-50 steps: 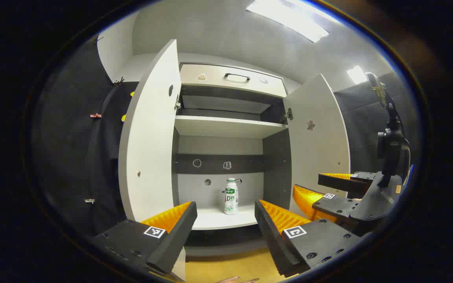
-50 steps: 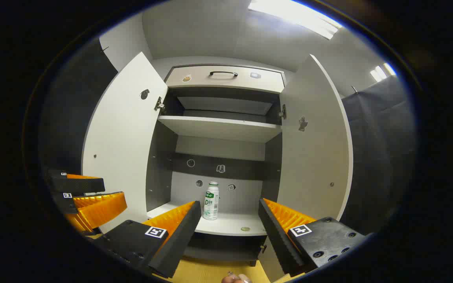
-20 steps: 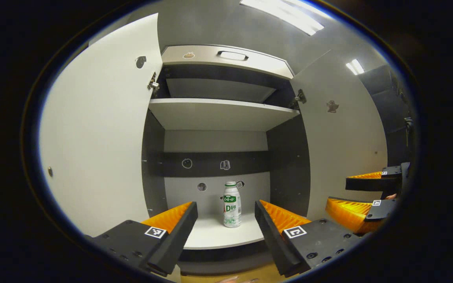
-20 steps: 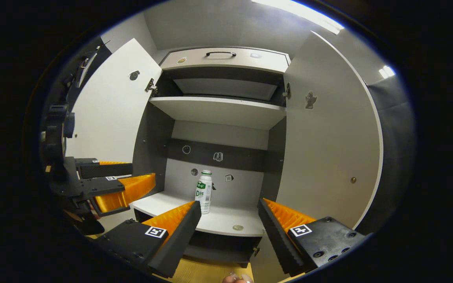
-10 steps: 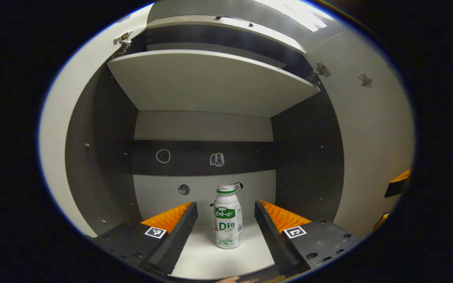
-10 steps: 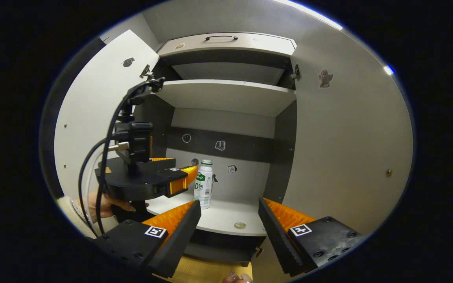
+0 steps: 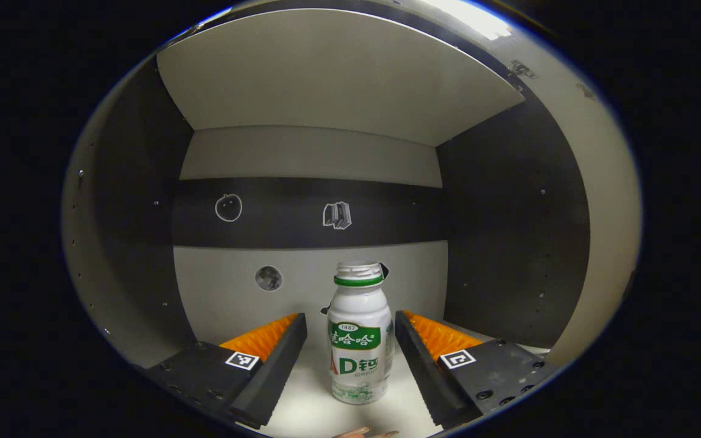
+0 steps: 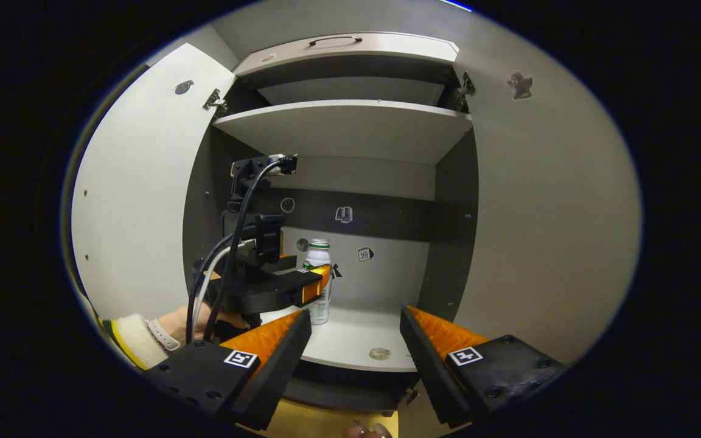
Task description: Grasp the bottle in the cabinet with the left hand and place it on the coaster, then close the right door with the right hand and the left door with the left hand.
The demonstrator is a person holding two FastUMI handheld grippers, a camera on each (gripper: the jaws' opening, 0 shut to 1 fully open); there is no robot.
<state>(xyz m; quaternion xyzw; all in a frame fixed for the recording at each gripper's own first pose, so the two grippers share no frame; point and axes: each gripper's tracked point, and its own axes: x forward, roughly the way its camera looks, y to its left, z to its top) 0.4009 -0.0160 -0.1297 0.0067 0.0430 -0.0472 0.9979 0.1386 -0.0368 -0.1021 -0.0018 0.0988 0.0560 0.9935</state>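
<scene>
**Left gripper straddles the bottle inside the cabinet**

In the left gripper view, the bottle stands upright at the lower centre of the frame, on the pale lower shelf of the cabinet. The left gripper is released, its two fingers spread wide with the bottle between them. A narrow gap shows on each side, so neither finger presses on the bottle. The bottle is white with a green band under its cap and a green label. Behind it, the back wall carries a dark band across the middle of the frame, with small stickers on it. The upper shelf spans the top of the frame.

In the right gripper view, the left gripper sits left of centre, reaching into the cabinet, with the bottle showing just past its fingers. A hand and a light sleeve hold it at the lower left. The right gripper is at the bottom of the frame, released and holding nothing, in front of the cabinet. Both doors stand open: the left door fills the left of the frame, the right door the right. A small round object lies on the lower shelf near its front edge, at the lower centre; I cannot tell what it is. A drawer with a handle sits at the top of the frame.
</scene>
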